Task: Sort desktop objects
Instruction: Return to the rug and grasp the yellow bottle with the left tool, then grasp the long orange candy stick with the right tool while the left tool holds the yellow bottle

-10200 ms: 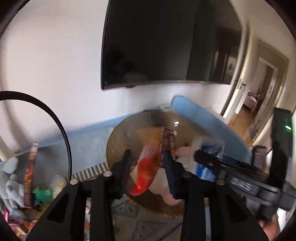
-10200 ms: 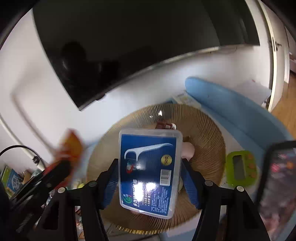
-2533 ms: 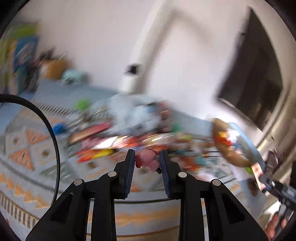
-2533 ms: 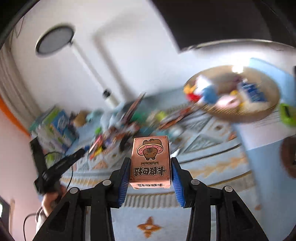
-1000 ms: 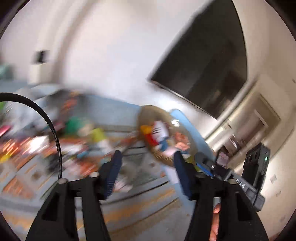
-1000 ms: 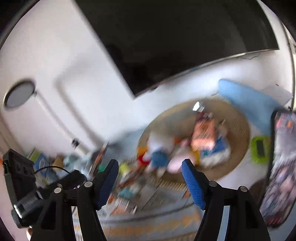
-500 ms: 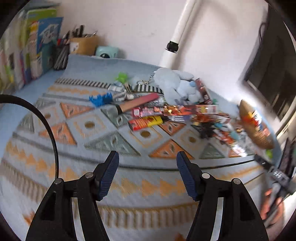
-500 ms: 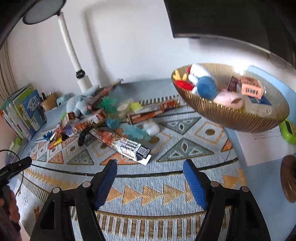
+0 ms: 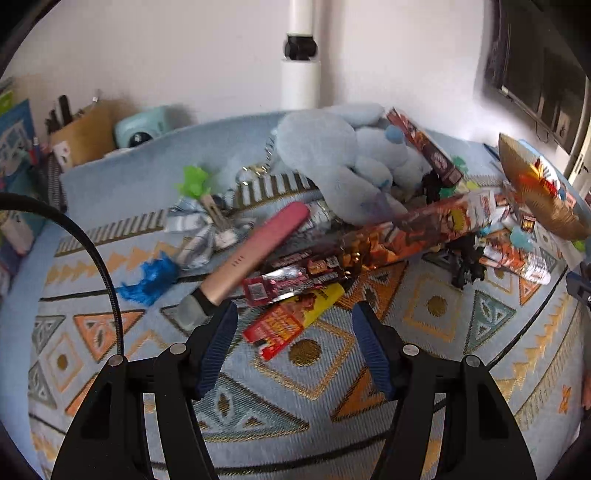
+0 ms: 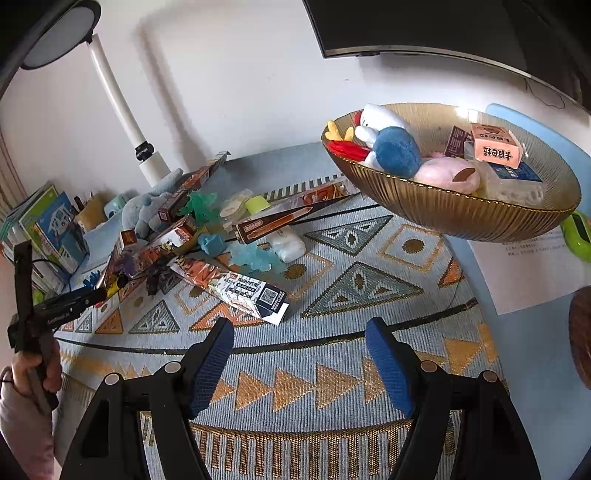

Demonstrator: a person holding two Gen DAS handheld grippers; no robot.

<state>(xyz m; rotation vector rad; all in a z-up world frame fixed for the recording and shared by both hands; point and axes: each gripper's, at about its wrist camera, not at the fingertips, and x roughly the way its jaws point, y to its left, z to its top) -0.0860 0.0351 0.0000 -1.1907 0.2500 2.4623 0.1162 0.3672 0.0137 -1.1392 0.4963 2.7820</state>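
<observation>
My left gripper (image 9: 293,314) is open and empty, low over the patterned mat, just short of a red-and-yellow snack packet (image 9: 291,319). Beyond it lie a pink bar-shaped device (image 9: 255,254), long printed boxes (image 9: 417,221) and a pale blue plush (image 9: 343,162). My right gripper (image 10: 299,332) is open and empty above bare mat, with a long printed box (image 10: 232,288) ahead to the left. The gold bowl (image 10: 454,214) at upper right holds a blue-and-white plush (image 10: 388,144), a pink plush (image 10: 447,173) and a pink carton (image 10: 495,147). The left gripper (image 10: 79,295) also shows at the far left, in a hand.
A white lamp post (image 9: 301,74) rises at the back. A pen holder (image 9: 83,136), a mint camera (image 9: 142,127) and books (image 10: 48,225) stand at the back left. A green timer (image 10: 580,232) and a paper sheet (image 10: 532,266) lie right of the bowl. A dark monitor (image 10: 443,26) hangs above.
My left gripper swung from the bowl side to the clutter pile and dropped closer to the mat. My right gripper tipped down from the bowl to the mat, then stayed still.
</observation>
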